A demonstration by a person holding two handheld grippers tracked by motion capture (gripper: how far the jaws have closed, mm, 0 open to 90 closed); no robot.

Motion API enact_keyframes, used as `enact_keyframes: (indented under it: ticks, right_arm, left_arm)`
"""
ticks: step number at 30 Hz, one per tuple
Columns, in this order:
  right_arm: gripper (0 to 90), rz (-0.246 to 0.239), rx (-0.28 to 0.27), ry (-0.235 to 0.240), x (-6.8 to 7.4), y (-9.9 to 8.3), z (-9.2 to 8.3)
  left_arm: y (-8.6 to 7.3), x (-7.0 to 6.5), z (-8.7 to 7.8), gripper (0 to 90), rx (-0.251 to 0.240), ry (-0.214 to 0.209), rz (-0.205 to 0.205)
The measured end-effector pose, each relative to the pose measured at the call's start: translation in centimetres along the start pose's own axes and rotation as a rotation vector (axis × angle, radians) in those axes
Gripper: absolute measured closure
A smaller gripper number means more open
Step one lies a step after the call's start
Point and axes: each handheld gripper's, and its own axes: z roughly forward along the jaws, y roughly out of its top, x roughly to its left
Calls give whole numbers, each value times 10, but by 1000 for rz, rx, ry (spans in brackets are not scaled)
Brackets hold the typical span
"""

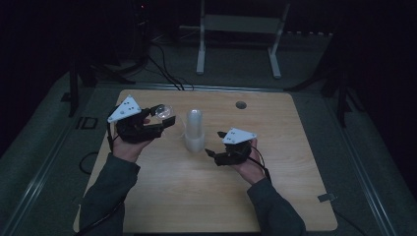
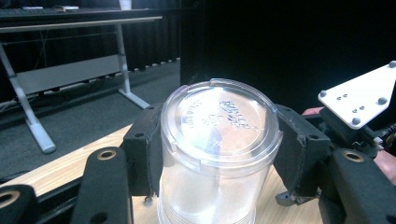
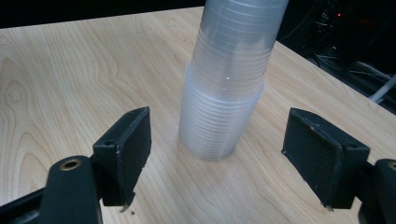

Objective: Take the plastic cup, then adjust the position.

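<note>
- At a wooden table (image 1: pixel 172 196) in a dim room, a person works a two-jaw gripper in each hand, forearms entering the high view from six o'clock
- The left gripper (image 1: pixel 164 118), at about ten o'clock from the table's centre, has its black jaws clamped on a clear plastic cup (image 2: pixel 217 154), pads pressed to the walls just under the closed base; the cup is lifted off the tabletop with that embossed base turned toward the gripper's camera
- A stack of clear plastic cups (image 1: pixel 193 130) stands upside down on the table between the two hands, at three o'clock from the held cup and apart from it
- The right gripper (image 1: pixel 217 143) sits at four o'clock from the stack, pointing toward it; its jaws stand apart with nothing between them, and the stack rises beyond the pads (image 3: pixel 125 149) at twelve o'clock in the right gripper view, untouched
- A white-legged desk frame (image 1: pixel 239 29) stands on the floor beyond the table at twelve o'clock
</note>
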Motion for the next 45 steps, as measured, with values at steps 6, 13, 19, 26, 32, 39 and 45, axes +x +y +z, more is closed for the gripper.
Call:
enact_keyframes:
  ticks: [6, 13, 19, 26, 32, 39, 45]
  right_arm:
    - [233, -2, 1, 3, 1, 0, 1]
    - [232, -6, 0, 7, 3, 0, 1]
    - [232, -4, 0, 19, 4, 0, 4]
    - [233, -8, -4, 23, 6, 1, 4]
    - [233, -11, -12, 21, 5, 3, 2]
    - [234, -6, -14, 43, 8, 3, 4]
    - [239, -13, -12, 57, 11, 5, 5]
  left_arm:
    - [-3, 0, -1, 411, 1, 1, -2]
    - [-6, -1, -2, 411, 3, -1, -7]
    - [-10, -1, 0, 411, 11, -4, -13]
    - [-13, -1, 2, 411, 15, -9, -15]
    - [-16, 0, 2, 411, 22, -15, -17]
    - [-24, 0, 4, 412, 27, -29, -33]
    - [-31, -2, 7, 411, 32, -50, -34]
